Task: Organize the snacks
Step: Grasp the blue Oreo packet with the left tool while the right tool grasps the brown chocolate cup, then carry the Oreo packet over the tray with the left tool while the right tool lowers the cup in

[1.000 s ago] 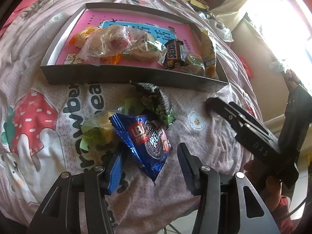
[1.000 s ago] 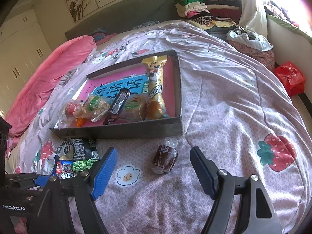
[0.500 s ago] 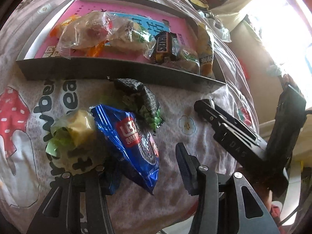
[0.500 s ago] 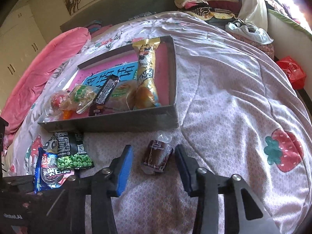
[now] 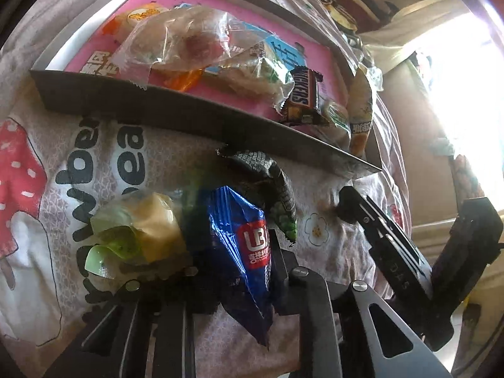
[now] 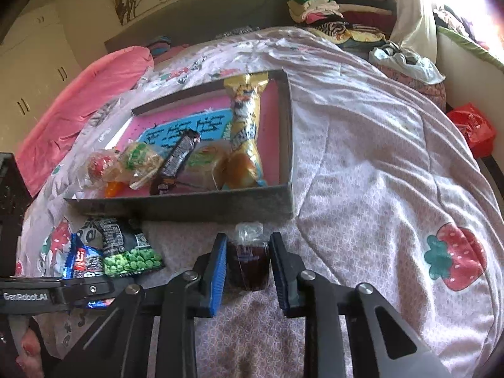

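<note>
My left gripper (image 5: 233, 261) is shut on a blue biscuit packet (image 5: 245, 245) on the bed, just in front of the grey box. My right gripper (image 6: 247, 261) is shut on a small dark brown wrapped cake (image 6: 249, 264) on the bedspread in front of the box wall. The grey box with a pink bottom (image 6: 189, 204) (image 5: 126, 104) holds several snacks: a Snickers bar (image 5: 302, 94), a yellow packet (image 6: 245, 126), clear-wrapped buns (image 5: 182, 44). A green pea packet (image 6: 132, 255) (image 5: 274, 195) and a pale green-wrapped cake (image 5: 141, 233) lie loose beside the blue packet.
The bedspread has strawberry and mushroom prints (image 6: 453, 258). A pink duvet (image 6: 78, 110) lies at the back left. Folded clothes (image 6: 324, 12) are stacked at the headboard. A red bag (image 6: 472, 126) lies beside the bed on the right.
Both grippers moved forward and down and closed: the left onto the blue packet, the right onto the brown cake.
</note>
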The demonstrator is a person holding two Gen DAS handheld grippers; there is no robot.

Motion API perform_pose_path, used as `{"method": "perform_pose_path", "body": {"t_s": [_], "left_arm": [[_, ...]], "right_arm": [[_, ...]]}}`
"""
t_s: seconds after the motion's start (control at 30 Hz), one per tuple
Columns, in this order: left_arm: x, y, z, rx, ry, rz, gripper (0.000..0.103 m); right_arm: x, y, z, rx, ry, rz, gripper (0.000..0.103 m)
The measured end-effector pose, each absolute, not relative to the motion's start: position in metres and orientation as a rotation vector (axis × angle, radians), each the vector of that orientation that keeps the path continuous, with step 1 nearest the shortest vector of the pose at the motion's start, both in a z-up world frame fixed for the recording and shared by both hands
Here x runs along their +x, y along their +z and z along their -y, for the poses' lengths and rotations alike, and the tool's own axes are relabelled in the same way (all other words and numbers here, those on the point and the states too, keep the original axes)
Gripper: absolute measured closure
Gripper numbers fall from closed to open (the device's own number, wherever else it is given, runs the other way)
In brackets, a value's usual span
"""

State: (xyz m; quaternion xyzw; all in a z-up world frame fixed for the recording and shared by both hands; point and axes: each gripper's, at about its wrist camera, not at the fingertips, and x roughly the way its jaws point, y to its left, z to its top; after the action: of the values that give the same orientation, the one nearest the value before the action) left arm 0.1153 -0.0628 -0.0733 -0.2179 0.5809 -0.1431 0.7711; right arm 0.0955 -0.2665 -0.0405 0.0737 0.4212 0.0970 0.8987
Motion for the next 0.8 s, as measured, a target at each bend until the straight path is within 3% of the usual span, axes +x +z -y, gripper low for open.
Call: {"method": "perform_pose_path", "body": {"t_s": [0.8], "left_arm": [[0.086,0.014,0.042,-0.385,-0.383,-1.084,0.081]], "right_arm": [[0.081,0.02,0.268,0.228,0.301,-0.691,0.076]]}}
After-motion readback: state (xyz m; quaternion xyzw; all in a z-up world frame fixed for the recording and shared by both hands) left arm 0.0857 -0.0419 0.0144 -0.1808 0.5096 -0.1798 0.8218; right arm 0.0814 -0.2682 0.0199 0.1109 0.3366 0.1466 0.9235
